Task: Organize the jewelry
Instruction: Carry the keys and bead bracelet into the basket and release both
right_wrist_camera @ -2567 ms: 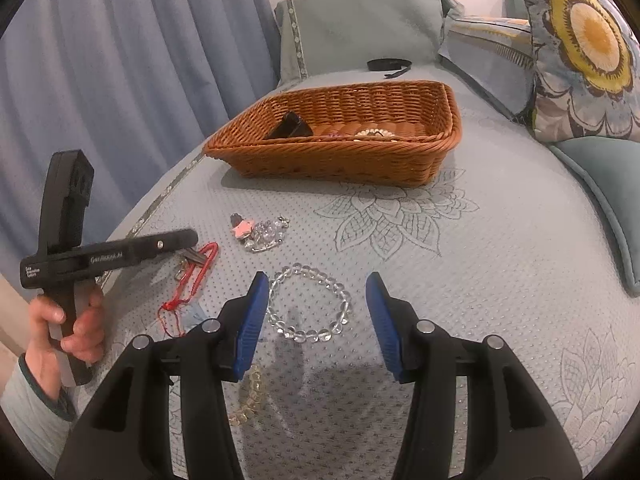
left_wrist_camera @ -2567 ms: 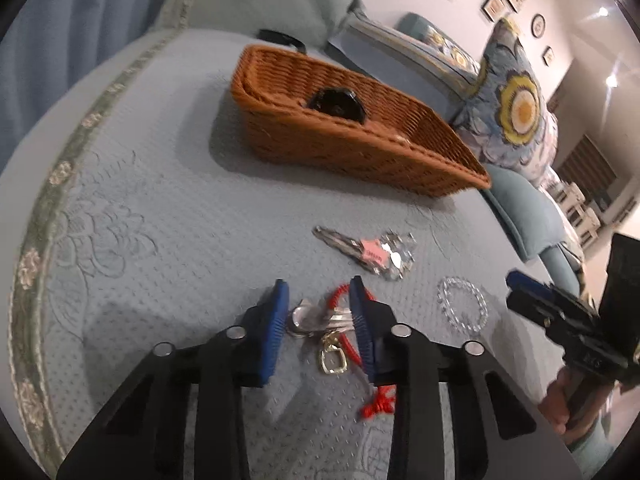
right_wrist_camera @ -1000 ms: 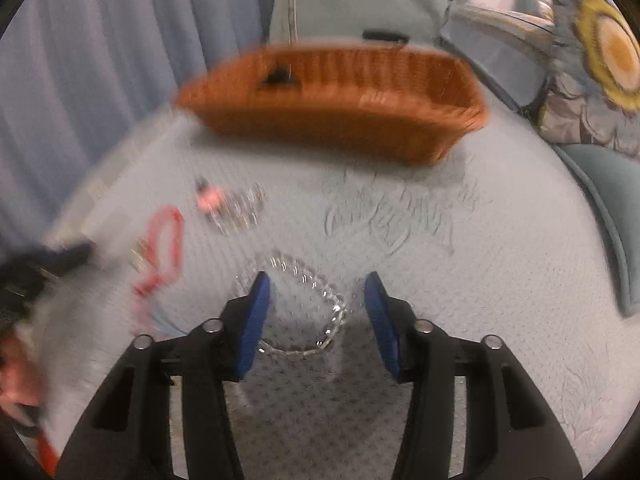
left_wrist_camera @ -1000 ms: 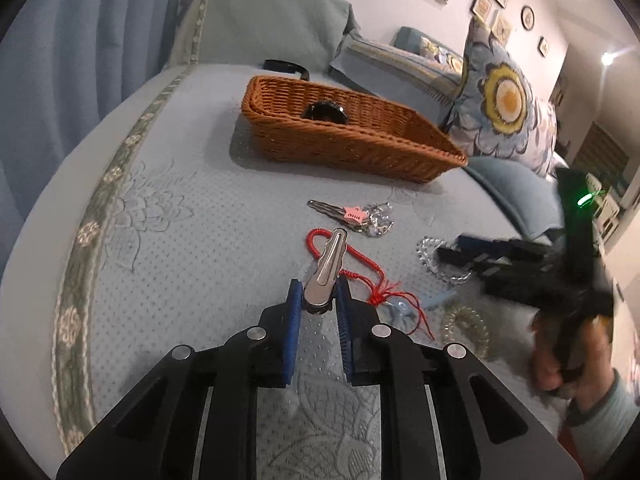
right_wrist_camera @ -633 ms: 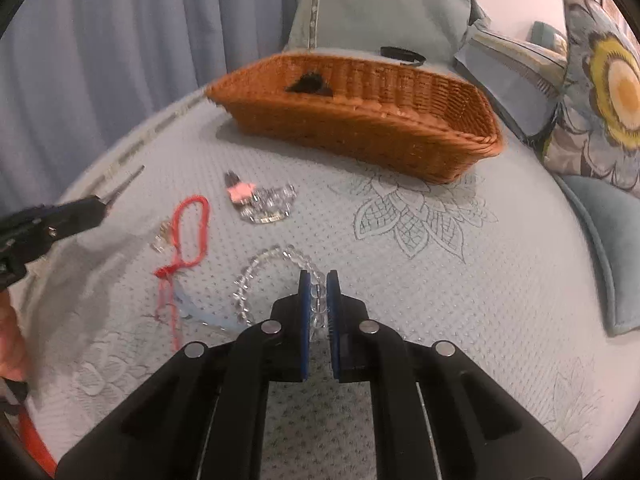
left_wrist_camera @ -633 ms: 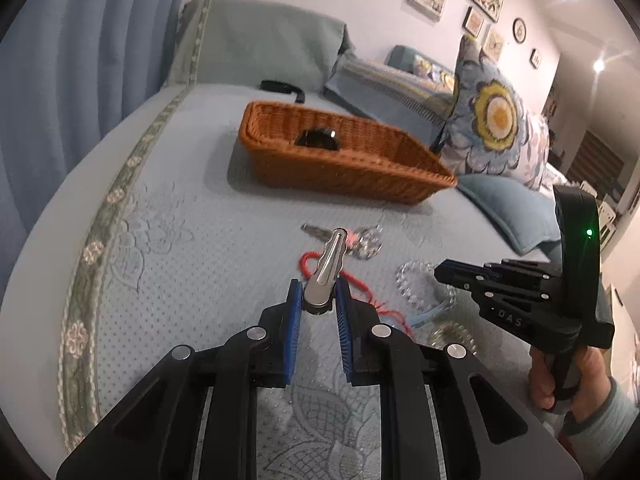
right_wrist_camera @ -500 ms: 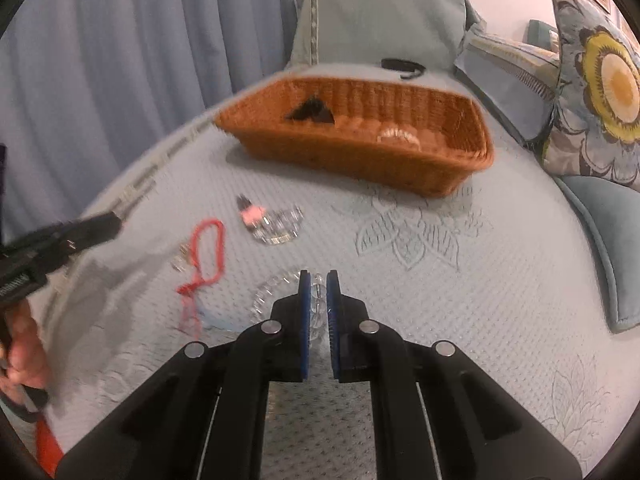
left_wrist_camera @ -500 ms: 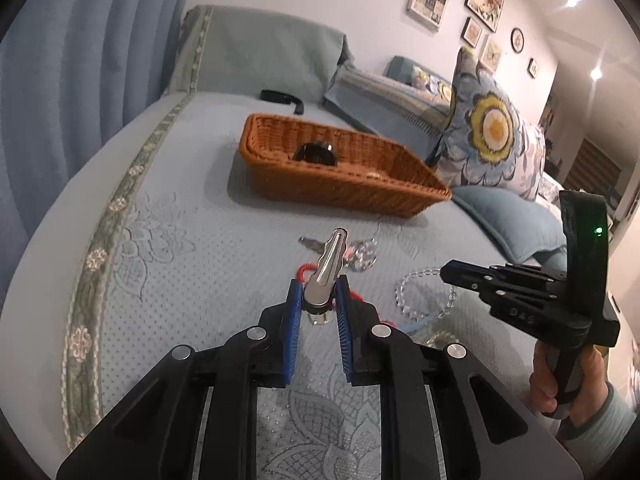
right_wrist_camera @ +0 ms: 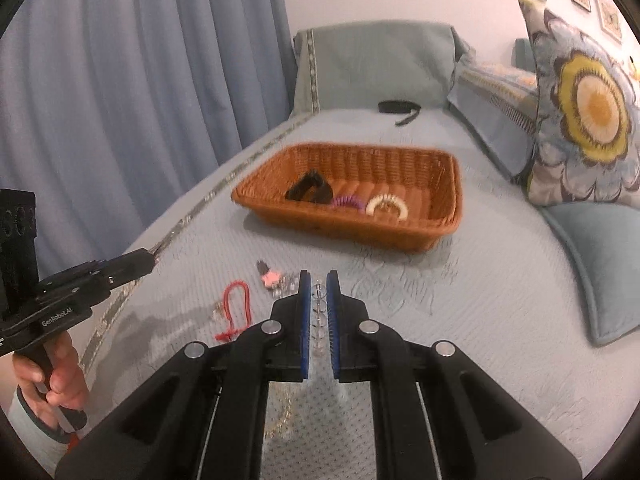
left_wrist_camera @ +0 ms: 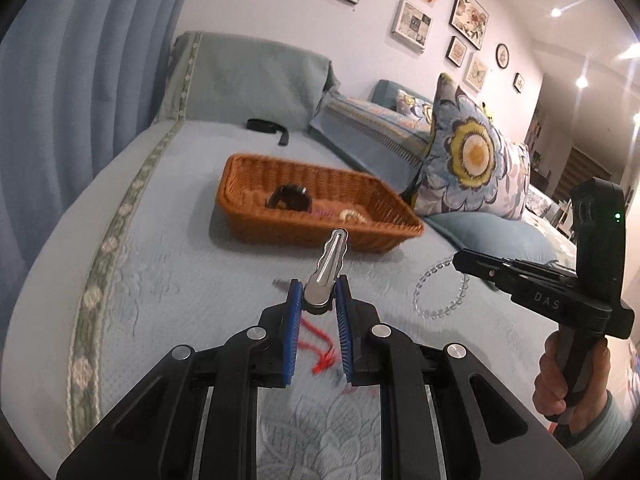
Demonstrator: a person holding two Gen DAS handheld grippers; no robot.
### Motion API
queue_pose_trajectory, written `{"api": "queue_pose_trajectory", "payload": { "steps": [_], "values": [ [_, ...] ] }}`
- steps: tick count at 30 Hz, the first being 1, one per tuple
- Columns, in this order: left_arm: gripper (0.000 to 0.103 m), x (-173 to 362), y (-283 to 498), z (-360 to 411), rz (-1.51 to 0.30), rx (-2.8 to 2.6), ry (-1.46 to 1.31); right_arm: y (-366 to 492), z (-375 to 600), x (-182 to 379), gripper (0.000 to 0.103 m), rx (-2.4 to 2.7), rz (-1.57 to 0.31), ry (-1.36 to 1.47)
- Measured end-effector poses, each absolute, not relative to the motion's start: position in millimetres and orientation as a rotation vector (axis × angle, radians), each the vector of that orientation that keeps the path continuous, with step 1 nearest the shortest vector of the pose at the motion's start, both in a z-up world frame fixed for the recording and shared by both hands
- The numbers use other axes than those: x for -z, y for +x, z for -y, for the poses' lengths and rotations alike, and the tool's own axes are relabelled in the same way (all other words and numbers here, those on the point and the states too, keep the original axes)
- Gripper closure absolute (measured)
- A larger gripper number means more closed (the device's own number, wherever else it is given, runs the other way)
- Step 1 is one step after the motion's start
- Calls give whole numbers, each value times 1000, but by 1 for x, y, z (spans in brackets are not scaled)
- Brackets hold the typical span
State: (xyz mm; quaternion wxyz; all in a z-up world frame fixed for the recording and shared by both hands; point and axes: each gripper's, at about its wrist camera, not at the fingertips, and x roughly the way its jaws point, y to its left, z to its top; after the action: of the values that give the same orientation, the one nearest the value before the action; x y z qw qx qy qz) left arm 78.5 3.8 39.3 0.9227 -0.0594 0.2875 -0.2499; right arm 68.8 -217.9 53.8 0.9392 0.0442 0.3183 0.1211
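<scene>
The left tool (left_wrist_camera: 317,292) is clamped on one silver clip (left_wrist_camera: 328,266), which sticks up and forward out of its blue pads at centre frame; a red cord (left_wrist_camera: 316,344) dangles below the pads, probably tied to the clip, though blur hides the join. The right tool (right_wrist_camera: 318,292) is shut tight on one clear bead bracelet (right_wrist_camera: 318,312), seen edge-on between its pads; in the left view the bracelet (left_wrist_camera: 440,288) hangs as a ring from the tool's tip at right of frame, clear of the bed (left_wrist_camera: 168,272). One wicker basket (right_wrist_camera: 448,216) sits past both tools at mid-frame; in it lie three things: a black clip (right_wrist_camera: 310,190), a purple coil (right_wrist_camera: 348,202), a cream band (right_wrist_camera: 386,206). On the bed lower left of the right tool lie one red loop (right_wrist_camera: 238,304) and one key bunch (right_wrist_camera: 272,278). One hand (right_wrist_camera: 60,376) grips the left tool's handle at lower left.
</scene>
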Motion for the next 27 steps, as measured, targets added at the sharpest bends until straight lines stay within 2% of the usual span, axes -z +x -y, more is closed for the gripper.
{"api": "queue_pose_trajectory", "payload": {
  "steps": [7,13,20,27],
  "values": [
    [88,-71,115,18,-538,508,-111,102,224,-89,97,-222,-584,69],
    [88,-79,171,47,-528,506,-128,166,238,-107,97,-181,-563,90],
    [88,-55,229,84,-576,502,-136,240,245,-75,97,-168,-677,113],
    [88,-20,258,104,-645,484,-119,272,258,-35,97,-153,-757,145]
  ]
}}
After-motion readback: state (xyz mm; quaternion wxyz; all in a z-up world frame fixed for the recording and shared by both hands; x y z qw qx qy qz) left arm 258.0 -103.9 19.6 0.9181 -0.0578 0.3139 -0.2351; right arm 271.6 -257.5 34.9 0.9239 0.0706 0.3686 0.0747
